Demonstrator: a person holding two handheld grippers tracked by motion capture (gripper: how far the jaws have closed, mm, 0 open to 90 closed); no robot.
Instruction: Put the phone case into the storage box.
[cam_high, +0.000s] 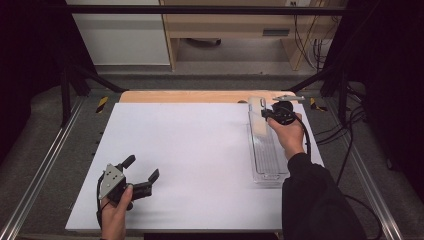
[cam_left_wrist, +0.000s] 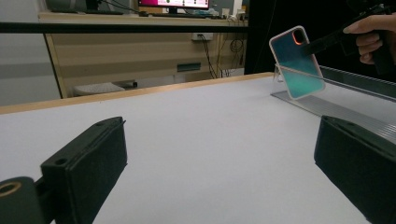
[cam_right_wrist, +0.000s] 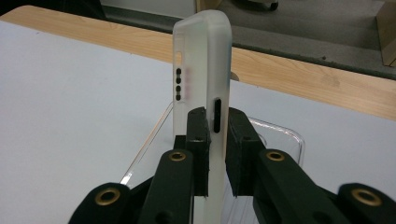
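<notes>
A phone case (cam_right_wrist: 201, 70) with a frosted white rim stands upright, edge-on, between the jaws of my right gripper (cam_right_wrist: 215, 140), which is shut on it. In the left gripper view the phone case (cam_left_wrist: 297, 63) shows a teal back and hangs tilted over the far end of a clear plastic tray (cam_left_wrist: 345, 100). From above, the right gripper (cam_high: 265, 114) holds the case (cam_high: 258, 125) over the far end of the tray (cam_high: 272, 172). My left gripper (cam_high: 141, 167) rests near the front left of the table, open, with nothing between its jaws.
A white board (cam_high: 190, 150) covers the table, with a strip of wood (cam_high: 190, 96) along its far edge. Metal rails (cam_high: 45, 165) run along both sides. Cables (cam_high: 350, 130) lie to the right of the tray.
</notes>
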